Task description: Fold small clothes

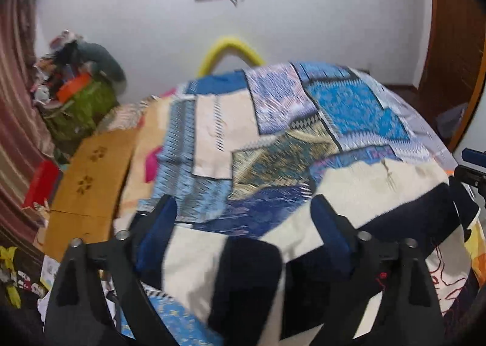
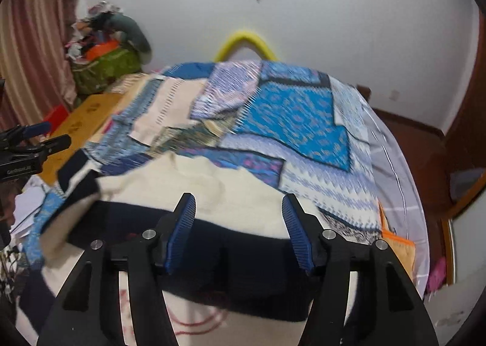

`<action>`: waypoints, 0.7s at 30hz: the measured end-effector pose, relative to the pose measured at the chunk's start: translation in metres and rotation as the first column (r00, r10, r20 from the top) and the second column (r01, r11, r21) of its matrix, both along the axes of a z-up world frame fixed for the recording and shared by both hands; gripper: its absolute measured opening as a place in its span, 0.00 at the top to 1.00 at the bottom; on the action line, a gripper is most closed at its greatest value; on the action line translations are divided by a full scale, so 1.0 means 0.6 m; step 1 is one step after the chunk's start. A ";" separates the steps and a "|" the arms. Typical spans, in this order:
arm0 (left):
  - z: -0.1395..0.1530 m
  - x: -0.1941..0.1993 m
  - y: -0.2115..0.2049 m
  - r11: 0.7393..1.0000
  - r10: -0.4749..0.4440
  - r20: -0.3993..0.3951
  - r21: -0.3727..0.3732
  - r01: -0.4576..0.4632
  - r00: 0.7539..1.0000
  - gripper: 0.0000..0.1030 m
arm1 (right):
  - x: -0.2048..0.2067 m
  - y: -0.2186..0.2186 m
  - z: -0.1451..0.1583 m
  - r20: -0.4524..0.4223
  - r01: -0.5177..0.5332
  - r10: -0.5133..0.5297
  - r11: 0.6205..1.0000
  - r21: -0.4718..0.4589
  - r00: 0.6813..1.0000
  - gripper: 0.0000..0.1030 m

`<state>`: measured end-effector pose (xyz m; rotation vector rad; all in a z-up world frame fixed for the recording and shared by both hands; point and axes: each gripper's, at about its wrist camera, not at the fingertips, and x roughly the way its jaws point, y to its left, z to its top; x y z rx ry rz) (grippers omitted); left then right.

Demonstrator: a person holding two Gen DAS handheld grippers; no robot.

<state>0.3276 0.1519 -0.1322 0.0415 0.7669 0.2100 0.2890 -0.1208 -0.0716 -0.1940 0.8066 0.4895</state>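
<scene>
L gripper point(image 1: 243, 203) and R gripper point(image 2: 238, 201): both spread wide, pinching nothing, above garment point(image 2: 188, 175). Cream/navy garment lies on patchwork bedspread point(image 2: 291, 121), near edge.

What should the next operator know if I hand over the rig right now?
Left tool: open, holding nothing, over the garment's left side.
Right tool: open, holding nothing, over its middle.
Garment: cream with navy bands and red stitching, spread on the patchwork bedspread; its left edge looks partly turned over.
Done: it's laid out; whether a fold has been made is unclear.
Left: grasp the edges, fold, flatten.
</scene>
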 end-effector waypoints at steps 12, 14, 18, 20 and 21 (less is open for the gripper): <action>-0.004 -0.095 0.091 0.999 0.031 0.005 -0.012 -0.031 0.999 0.00 | -0.048 0.087 0.009 0.023 -0.091 0.090 0.996 0.005 0.996 0.40; -0.014 -0.102 0.111 0.999 0.041 -0.008 -0.021 -0.041 0.999 0.00 | -0.051 0.099 0.000 0.018 -0.099 0.099 0.995 -0.005 0.995 0.37; -0.046 -0.106 0.153 0.997 0.040 -0.048 -0.066 -0.044 0.998 0.00 | -0.056 0.122 -0.021 0.000 -0.116 0.116 0.993 -0.033 0.993 0.37; -0.064 -0.104 0.174 0.994 0.054 -0.068 -0.094 -0.061 0.996 0.00 | -0.056 0.131 -0.031 -0.012 -0.123 0.122 0.991 -0.045 0.992 0.37; -0.076 -0.102 0.188 0.991 0.063 -0.080 -0.111 -0.072 0.995 0.00 | -0.055 0.135 -0.037 -0.019 -0.126 0.125 0.991 -0.051 0.992 0.37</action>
